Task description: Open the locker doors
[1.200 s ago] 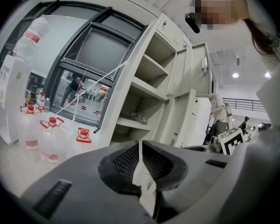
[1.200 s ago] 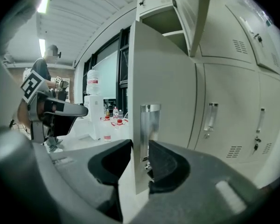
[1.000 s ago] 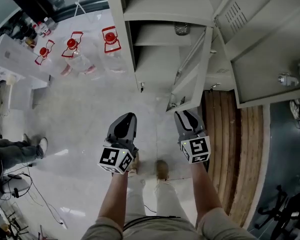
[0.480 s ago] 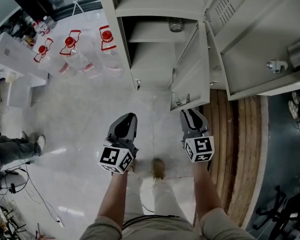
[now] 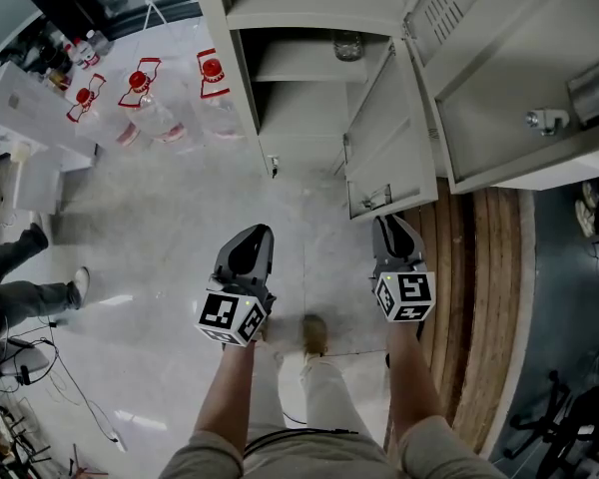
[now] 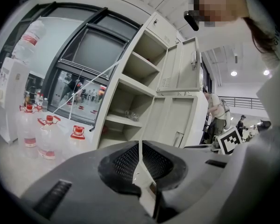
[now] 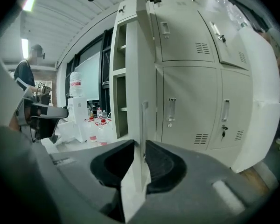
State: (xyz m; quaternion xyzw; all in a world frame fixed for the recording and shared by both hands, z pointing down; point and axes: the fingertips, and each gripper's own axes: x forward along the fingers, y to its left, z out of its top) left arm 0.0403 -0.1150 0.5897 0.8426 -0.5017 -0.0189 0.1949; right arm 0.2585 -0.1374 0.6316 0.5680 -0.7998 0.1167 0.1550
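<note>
The grey locker cabinet (image 5: 309, 8) stands ahead with its left compartments uncovered. Its lower door (image 5: 389, 138) hangs swung out to the right, and an upper door (image 5: 509, 88) stands wide open beyond it. My right gripper (image 5: 391, 226) sits just under the lower door's free edge. In the right gripper view that door edge (image 7: 142, 78) lines up with the gap of the right gripper (image 7: 141, 157). Its jaws have just been closing but stand apart, and the door lies ahead of the pads. My left gripper (image 5: 252, 239) hangs shut and empty over the floor, aimed at the open shelves (image 6: 130, 92).
Big water jugs with red caps (image 5: 145, 93) stand on the floor left of the locker. A glass jar (image 5: 347, 46) sits on a shelf. Wooden planks (image 5: 479, 297) lie at the right. A bystander's leg (image 5: 20, 297) and cables (image 5: 40, 367) are at the left. More locker doors (image 7: 186, 101) stay closed.
The lower door has swung further right and open. My right gripper has moved right alongside its edge. The left gripper has barely shifted. The bystander's legs have moved.
</note>
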